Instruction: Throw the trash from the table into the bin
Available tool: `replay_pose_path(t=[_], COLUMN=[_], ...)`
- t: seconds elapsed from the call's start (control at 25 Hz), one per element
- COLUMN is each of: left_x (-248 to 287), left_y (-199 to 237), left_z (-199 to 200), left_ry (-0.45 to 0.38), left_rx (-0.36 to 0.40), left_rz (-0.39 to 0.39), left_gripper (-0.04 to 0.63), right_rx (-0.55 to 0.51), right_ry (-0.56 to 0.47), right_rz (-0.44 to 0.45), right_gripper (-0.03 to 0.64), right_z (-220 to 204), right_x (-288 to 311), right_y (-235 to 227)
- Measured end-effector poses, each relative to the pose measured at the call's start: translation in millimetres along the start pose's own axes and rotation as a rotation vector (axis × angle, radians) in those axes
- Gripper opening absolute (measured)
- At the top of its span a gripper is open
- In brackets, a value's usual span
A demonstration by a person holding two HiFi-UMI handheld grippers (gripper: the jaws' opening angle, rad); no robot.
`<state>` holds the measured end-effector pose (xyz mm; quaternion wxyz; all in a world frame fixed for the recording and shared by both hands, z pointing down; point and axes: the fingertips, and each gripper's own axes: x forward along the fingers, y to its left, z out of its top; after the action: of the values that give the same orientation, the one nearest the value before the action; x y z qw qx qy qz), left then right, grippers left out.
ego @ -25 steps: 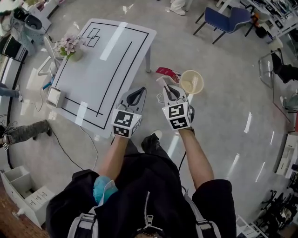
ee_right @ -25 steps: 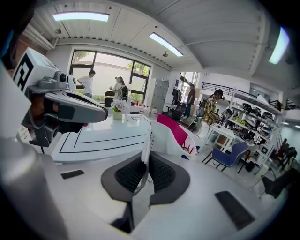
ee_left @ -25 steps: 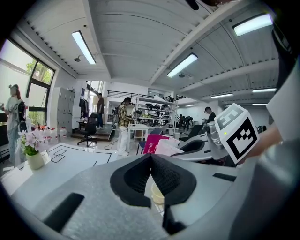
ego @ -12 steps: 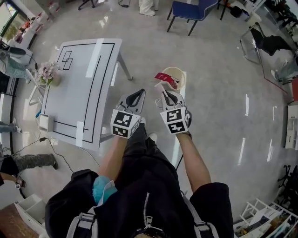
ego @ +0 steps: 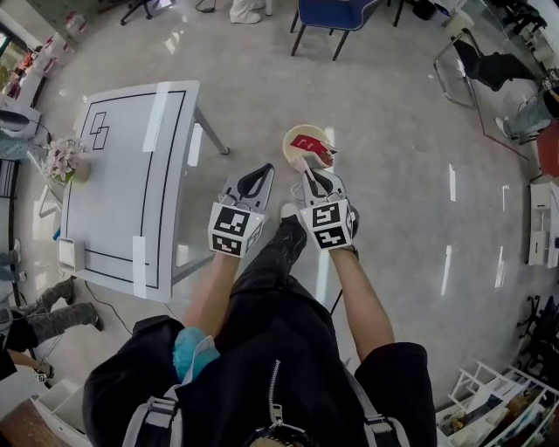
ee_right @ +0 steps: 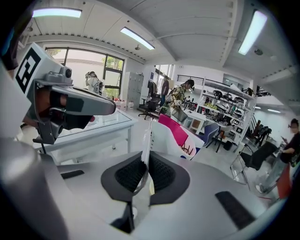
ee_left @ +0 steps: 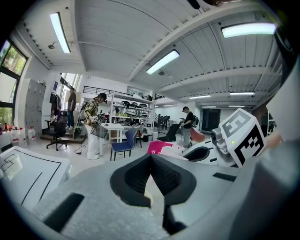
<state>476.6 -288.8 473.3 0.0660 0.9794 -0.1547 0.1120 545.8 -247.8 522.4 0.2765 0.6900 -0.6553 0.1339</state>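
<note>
Glossy grey floor [ego: 410, 227] fills the head view, with a white desk [ego: 113, 183] edged in black lines off to the left, a flower pot [ego: 63, 161] on its far side and a blue chair [ego: 332, 12] at the top. The right tongs [ego: 306, 165] are clamped on a red-and-white wrapper [ego: 311, 145] that hangs right over the mouth of a round cream bin [ego: 295, 133] on the floor. The left tongs [ego: 254, 173] sit just beside them, pressed together with nothing in them, well clear of the bin. Seen from the left gripper view, the left tongs [ee_left: 151, 161] show ribbed black pads meeting at a point inside a smooth grey shell; past them the wrapper [ee_left: 159, 146] shows as a flat pink sheet, next to the right gripper's marker cube [ee_left: 241, 136], with a corner of the desk [ee_left: 23, 168] low on the left and people [ee_left: 93, 126] standing farther back in the room. Through the right gripper view, the right tongs [ee_right: 146, 165] pinch a thin, crinkled edge of the wrapper [ee_right: 176, 133], which stands up from the pads and fans out white and magenta; the desk [ee_right: 101, 125] lies to the left under the body of the left gripper, and shelves [ee_right: 225, 110] line the back wall.
</note>
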Motion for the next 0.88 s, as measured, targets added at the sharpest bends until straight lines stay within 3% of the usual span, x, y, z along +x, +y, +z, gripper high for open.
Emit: replay_pose_path(t=[0.88], left_x=[185], left_y=[84], left_z=[2], left_ry=[0.052], left_rx=[-0.165], left_rz=[0.153], left_gripper=[0.005], right_rx=[-0.123], right_ry=[0.114], right_rz=[0.199], right_gripper=[0.024], right_z=[6], right_x=[146], right_y=[-120])
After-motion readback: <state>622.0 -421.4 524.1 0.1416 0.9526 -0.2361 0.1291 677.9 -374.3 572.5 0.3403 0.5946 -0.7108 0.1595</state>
